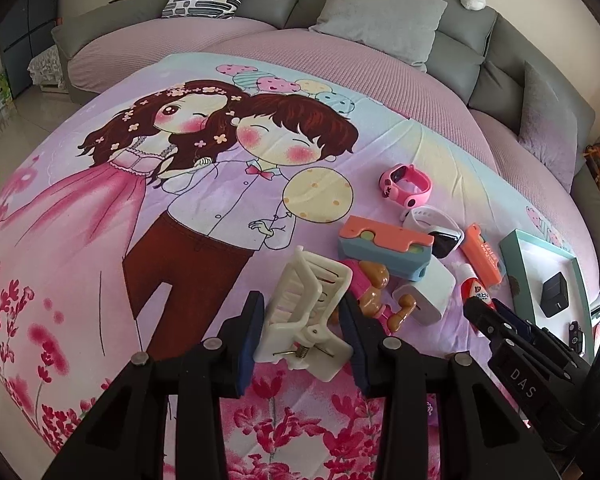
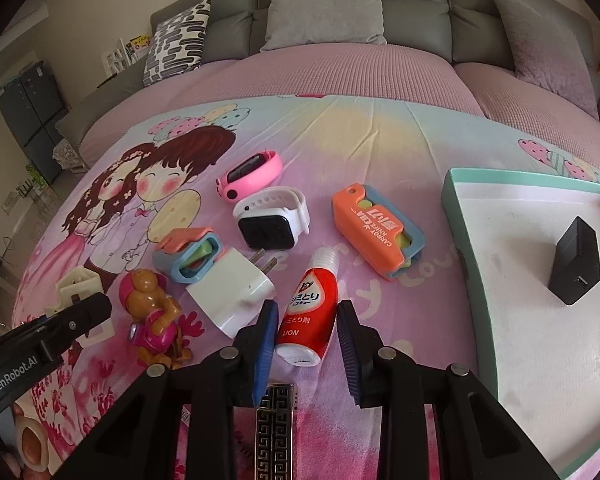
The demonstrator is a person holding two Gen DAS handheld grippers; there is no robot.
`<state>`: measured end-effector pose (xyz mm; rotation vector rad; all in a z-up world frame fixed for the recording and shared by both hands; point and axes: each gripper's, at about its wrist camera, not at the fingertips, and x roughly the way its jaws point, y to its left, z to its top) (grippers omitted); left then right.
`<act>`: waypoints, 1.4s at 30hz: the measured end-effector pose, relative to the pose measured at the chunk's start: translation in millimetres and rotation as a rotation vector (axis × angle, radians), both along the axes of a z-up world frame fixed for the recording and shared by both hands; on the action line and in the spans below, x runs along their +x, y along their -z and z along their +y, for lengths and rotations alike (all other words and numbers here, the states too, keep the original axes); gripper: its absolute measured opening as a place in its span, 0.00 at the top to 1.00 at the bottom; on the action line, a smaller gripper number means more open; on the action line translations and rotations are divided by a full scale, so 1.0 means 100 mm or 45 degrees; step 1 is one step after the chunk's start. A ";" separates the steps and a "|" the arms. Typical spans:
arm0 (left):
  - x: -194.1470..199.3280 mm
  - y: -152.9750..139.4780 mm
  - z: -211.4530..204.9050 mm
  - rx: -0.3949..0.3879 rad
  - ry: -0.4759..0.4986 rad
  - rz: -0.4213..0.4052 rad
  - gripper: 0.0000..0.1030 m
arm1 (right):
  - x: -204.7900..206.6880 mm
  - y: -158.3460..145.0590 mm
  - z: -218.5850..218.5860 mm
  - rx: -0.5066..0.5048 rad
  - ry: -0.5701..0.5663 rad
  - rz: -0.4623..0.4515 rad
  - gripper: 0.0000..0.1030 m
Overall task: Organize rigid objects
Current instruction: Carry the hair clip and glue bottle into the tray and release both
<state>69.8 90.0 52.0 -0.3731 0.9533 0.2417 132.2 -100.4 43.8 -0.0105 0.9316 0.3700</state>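
Observation:
My left gripper [image 1: 302, 312] is shut on a white plastic clip [image 1: 306, 316], held between its blue pads; the clip also shows in the right wrist view [image 2: 78, 284]. My right gripper [image 2: 308, 316] is open around a red and white bottle [image 2: 310, 312] lying on the printed blanket, pads on either side with gaps. Beside it lie a white plug adapter [image 2: 232, 292], a toy figure [image 2: 156, 316], two orange and blue knife cases [image 2: 380, 232] [image 2: 188, 254], a white watch [image 2: 272, 220] and a pink watch [image 2: 248, 178]. A teal-rimmed tray [image 2: 452, 200] holds a black charger [image 2: 576, 266].
The blanket [image 1: 180, 240] covers a pink mattress in front of a grey sofa [image 2: 340, 20] with cushions. A patterned bar [image 2: 276, 432] lies under my right gripper. A roll of tape [image 2: 30, 444] sits at the lower left.

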 end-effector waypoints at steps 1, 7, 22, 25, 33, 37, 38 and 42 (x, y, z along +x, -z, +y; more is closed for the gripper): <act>-0.01 -0.04 0.00 0.005 -0.005 -0.015 0.61 | -0.01 -0.06 -0.02 0.012 0.003 -0.022 0.73; -0.05 -0.21 -0.02 0.028 -0.004 -0.083 0.61 | -0.05 -0.25 -0.11 0.047 0.024 -0.083 0.78; 0.01 -0.40 -0.30 0.072 0.081 -0.135 0.61 | -0.13 -0.74 -0.66 0.121 0.166 -0.254 0.78; 0.05 -0.43 -0.42 0.084 0.119 -0.134 0.61 | -0.11 -0.80 -0.91 0.110 0.249 -0.272 0.78; 0.23 -0.51 -0.88 0.140 0.265 -0.133 0.61 | -0.09 -0.81 -1.70 0.071 0.517 -0.268 0.78; 0.32 -0.59 -1.17 0.168 0.356 -0.141 0.61 | -0.11 -0.79 -2.00 0.070 0.619 -0.259 0.78; 0.34 -0.62 -1.25 0.179 0.380 -0.144 0.61 | -0.11 -0.79 -2.07 0.072 0.640 -0.255 0.78; 0.41 -0.68 -1.57 0.215 0.485 -0.145 0.61 | -0.14 -0.75 -2.28 0.088 0.708 -0.234 0.78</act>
